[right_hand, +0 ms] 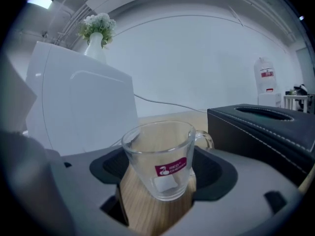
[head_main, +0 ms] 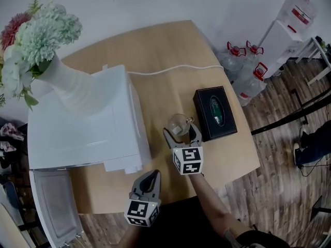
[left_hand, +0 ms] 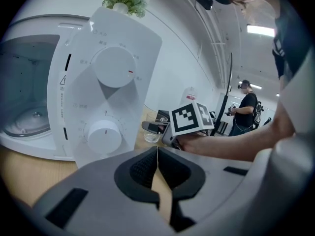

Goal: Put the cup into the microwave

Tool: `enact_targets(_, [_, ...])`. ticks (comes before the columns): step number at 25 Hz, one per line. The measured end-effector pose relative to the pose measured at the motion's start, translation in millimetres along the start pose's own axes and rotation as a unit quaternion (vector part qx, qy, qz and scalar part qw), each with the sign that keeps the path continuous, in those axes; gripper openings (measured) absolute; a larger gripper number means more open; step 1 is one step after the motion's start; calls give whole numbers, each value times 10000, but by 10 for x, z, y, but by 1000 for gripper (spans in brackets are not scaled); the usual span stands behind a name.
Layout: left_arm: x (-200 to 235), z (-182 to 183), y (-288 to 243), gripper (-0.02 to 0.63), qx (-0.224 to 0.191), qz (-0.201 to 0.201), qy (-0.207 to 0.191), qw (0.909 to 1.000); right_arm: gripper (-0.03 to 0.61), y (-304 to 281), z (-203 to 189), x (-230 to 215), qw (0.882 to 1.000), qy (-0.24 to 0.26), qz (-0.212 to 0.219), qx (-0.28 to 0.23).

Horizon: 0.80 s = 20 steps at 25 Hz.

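Right gripper [head_main: 181,130]: being held apart around glass cup [right_hand: 162,161] | left gripper [left_hand: 157,154]: being held together, empty | risk judged: cup being tipped by uneven clamping on smooth glass

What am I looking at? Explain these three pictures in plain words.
No robot: a person holds a hand-held gripper in each hand. One picture comes from a camera on the person's head, the other two from cameras on the grippers. On the wooden table stand a white microwave, door open, vase on top, a black tissue box and a glass cup. The right hand-held gripper is open around the cup; the left hand-held gripper is shut and empty.
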State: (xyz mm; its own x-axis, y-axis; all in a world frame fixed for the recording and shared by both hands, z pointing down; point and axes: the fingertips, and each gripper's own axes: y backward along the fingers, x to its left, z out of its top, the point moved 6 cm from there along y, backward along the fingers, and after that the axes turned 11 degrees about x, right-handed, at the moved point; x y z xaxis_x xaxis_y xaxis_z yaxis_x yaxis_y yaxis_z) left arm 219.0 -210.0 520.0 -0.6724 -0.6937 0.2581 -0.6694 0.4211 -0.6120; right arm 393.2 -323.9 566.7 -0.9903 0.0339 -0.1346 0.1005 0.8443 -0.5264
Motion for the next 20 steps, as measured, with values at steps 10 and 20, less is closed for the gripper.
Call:
enact_targets(10, [33,-32,11,6,47,142,-11,9999,353,-96,31,-11,9997,-27,-106,-228])
enact_targets(20, [46,-82,60,6,18,164,-23,9999,353,-80,13,-18,9996,-21,-115,-241])
